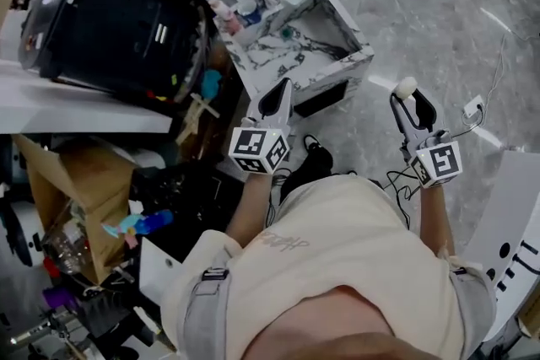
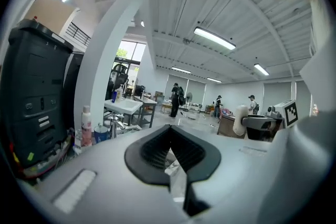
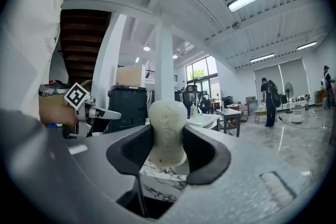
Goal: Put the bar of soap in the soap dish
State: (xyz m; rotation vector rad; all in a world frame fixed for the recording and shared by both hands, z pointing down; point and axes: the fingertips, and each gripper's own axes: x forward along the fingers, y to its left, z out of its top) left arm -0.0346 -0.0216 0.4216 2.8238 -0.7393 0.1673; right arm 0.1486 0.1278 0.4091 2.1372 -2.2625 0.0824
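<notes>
The bar of soap (image 1: 406, 86) is cream and rounded, and my right gripper (image 1: 408, 99) is shut on it, holding it upright above the grey floor. In the right gripper view the bar of soap (image 3: 167, 123) stands between the black pads, filling the gap of the right gripper (image 3: 167, 140). My left gripper (image 1: 276, 99) is shut with nothing in it, beside the front corner of the marble washstand (image 1: 350, 63). Its pads meet in a V in the left gripper view (image 2: 170, 140). I cannot pick out a soap dish; small bottles (image 1: 224, 13) stand at the basin's back.
A big black bin (image 1: 110, 21) lies on a white shelf to the left. Cardboard boxes (image 1: 80, 190) and clutter fill the floor below it. Cables (image 1: 396, 178) and a socket (image 1: 472, 107) lie on the floor. White furniture (image 1: 515, 223) stands at the right. People (image 3: 269, 102) stand far off.
</notes>
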